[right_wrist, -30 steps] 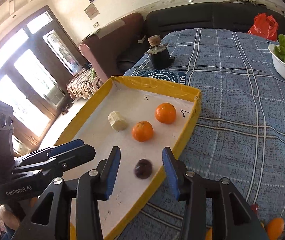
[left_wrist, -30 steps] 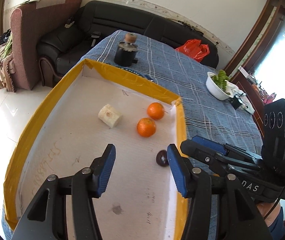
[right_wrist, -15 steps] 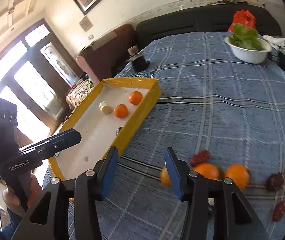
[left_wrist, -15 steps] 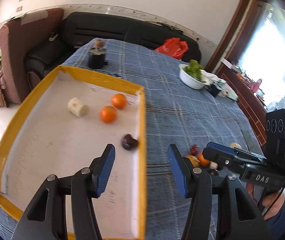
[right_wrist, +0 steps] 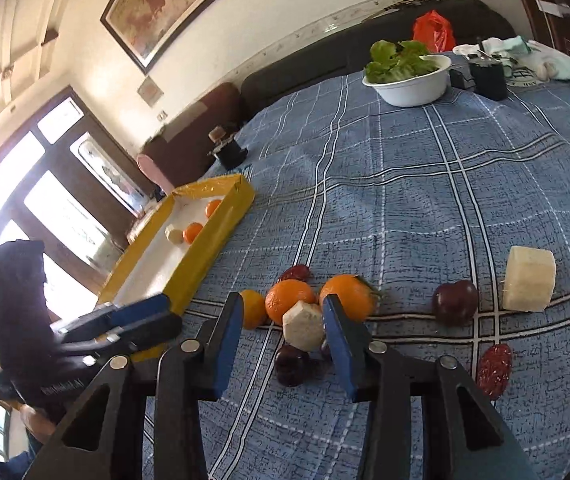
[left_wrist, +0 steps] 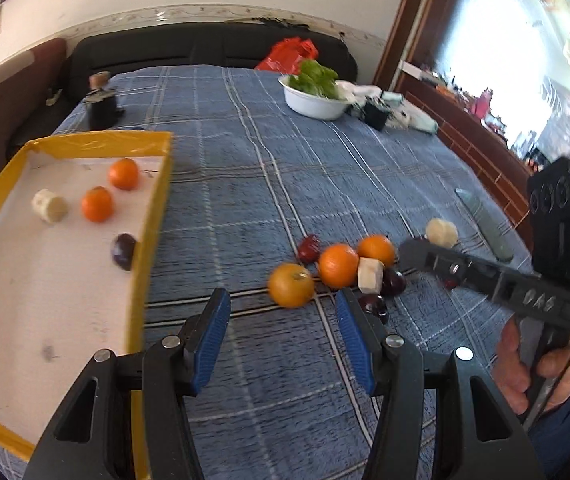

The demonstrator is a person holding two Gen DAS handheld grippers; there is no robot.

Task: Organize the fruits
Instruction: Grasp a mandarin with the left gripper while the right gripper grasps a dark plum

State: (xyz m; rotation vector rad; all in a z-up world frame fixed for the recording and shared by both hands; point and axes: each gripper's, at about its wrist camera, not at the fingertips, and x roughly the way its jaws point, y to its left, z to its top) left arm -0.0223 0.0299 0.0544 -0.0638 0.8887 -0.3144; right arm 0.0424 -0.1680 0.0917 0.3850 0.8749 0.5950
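A worktop (left_wrist: 245, 184) covered with a blue plaid cloth is seen, with broad bare cloth between the yellow-rimmed tray (left_wrist: 153, 216) at its left edge and the fruit cluster near the front. The tray's near long wall stands between its white floor and the cloth; inside it lie 2 oranges (left_wrist: 123, 174), a pale cut chunk (left_wrist: 49, 206) and a dark plum (left_wrist: 123, 251), the plum close to that wall. On the cloth, 3 oranges (right_wrist: 289, 300) are lined up side by side, roughly parallel to the front edge, with a faceted white chunk (right_wrist: 303, 325) touching them and dark plums (right_wrist: 291, 364) just beside it. A further plum (right_wrist: 455, 302), a larger white block (right_wrist: 529, 279) standing upright and a red date (right_wrist: 493, 370), its long axis tilted, lie apart to the right. A white bowl of greens (right_wrist: 411, 80) sits far back. The left gripper (left_wrist: 283, 338) is held released above bare cloth, nothing between its blue pads. The right gripper (right_wrist: 281, 344) is closing, its pads not yet pressing on anything; the white chunk appears framed between them in the right wrist view.
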